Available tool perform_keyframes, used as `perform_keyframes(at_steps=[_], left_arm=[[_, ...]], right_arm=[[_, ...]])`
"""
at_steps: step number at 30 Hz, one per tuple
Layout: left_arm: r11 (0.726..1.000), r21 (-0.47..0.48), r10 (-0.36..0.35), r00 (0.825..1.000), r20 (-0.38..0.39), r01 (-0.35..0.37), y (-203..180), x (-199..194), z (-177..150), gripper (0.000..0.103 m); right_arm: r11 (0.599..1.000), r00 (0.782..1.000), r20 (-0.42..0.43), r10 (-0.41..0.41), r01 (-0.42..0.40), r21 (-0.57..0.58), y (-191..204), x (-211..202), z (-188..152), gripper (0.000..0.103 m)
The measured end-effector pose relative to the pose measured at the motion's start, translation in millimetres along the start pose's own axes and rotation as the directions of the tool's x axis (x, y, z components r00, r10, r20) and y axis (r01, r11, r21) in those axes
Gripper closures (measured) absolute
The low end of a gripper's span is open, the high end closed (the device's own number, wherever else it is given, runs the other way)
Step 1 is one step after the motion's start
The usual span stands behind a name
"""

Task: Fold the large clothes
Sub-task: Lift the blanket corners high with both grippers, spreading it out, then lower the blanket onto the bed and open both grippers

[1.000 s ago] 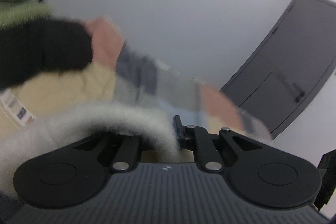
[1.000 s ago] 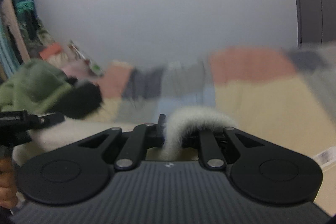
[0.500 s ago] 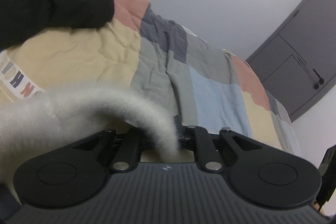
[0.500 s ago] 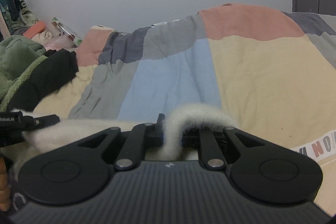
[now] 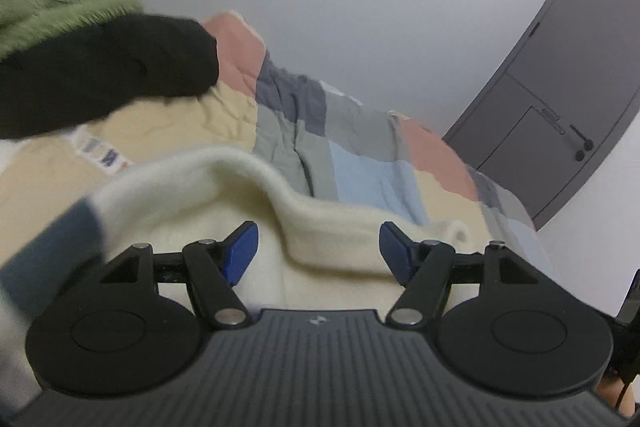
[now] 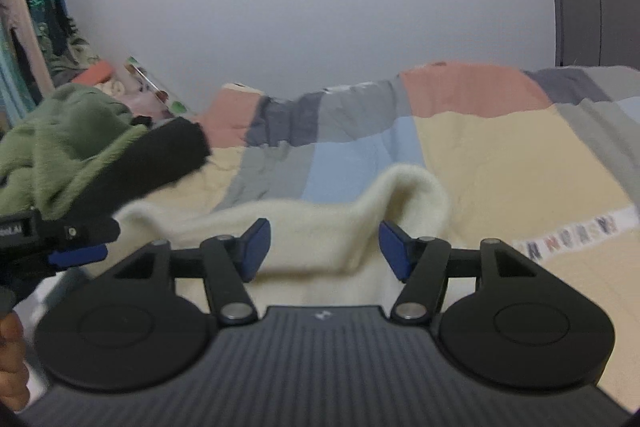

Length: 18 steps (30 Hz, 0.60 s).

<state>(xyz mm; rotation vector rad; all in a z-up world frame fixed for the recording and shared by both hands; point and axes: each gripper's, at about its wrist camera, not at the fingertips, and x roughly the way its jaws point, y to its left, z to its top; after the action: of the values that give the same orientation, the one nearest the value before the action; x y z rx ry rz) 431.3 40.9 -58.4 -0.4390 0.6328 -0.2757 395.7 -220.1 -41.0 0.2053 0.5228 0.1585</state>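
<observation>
On the patchwork quilt (image 6: pixel 500 155) of the bed, a cream fleece garment (image 5: pixel 332 239) is laid out just ahead of both grippers, its far edge rucked into soft humps. The left gripper (image 5: pixel 318 253) and the right gripper (image 6: pixel 322 251) have just been opening; the blue pads of each stand apart with cream fabric lying between them but not pressed, so the garment is judged released. One fold appears to have been carried over and set down; how many layers lie beneath cannot be told. Flattening of the raised edge and probably further folds are judged to remain. A green and black garment (image 6: pixel 92 155) is heaped at the left, not yet folded. The fleece looks thick, fuzzy and limp.
</observation>
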Motion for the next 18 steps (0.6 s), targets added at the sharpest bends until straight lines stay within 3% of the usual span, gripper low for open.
perform_keyframes(at_steps=[10, 18], left_arm=[[0.998, 0.061, -0.001, 0.997, 0.08, -0.004, -49, -161, -73, 0.031], [0.996, 0.077, 0.031, 0.996, 0.084, -0.037, -50, -228, -142, 0.031]], right_arm=[[1.0, 1.0, 0.022, -0.023, 0.023, 0.001, 13, -153, -57, 0.041], [0.998, 0.998, 0.027, -0.056, 0.056, 0.014, -2, -232, -110, 0.041]])
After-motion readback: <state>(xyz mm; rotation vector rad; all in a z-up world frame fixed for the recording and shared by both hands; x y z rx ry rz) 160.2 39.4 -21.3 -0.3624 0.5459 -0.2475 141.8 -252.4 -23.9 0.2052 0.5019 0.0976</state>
